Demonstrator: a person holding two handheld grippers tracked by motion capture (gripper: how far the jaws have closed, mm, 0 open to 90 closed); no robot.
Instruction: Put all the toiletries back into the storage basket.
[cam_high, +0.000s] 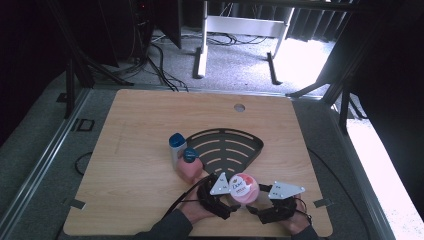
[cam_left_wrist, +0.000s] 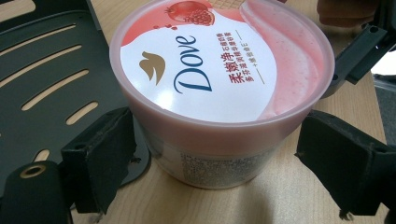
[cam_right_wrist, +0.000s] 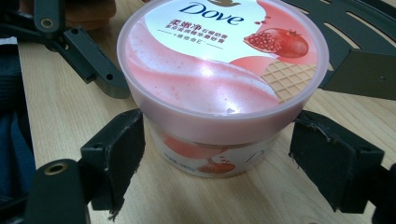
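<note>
Table (cam_high: 140, 150) wide, bare wood at frame left. Black slotted rack (cam_high: 227, 147) sat at centre, its near edge just behind tub. Pink Dove tub (cam_high: 244, 189) stood upright, lower centre, between both tools. Left gripper (cam_left_wrist: 210, 158) spread, pads flanking tub, not clamped. Right gripper (cam_right_wrist: 215, 154) likewise released, tub between jaws. Best grip likely low on wall, under lid lip, square. Pink bottle (cam_high: 190, 165) and blue-capped bottle (cam_high: 176, 146) crowded rack's left edge; possible snag.

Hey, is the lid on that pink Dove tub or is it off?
On. The pink lid sits flat and fully seated over the Dove tub, which stands upright on the table.
</note>
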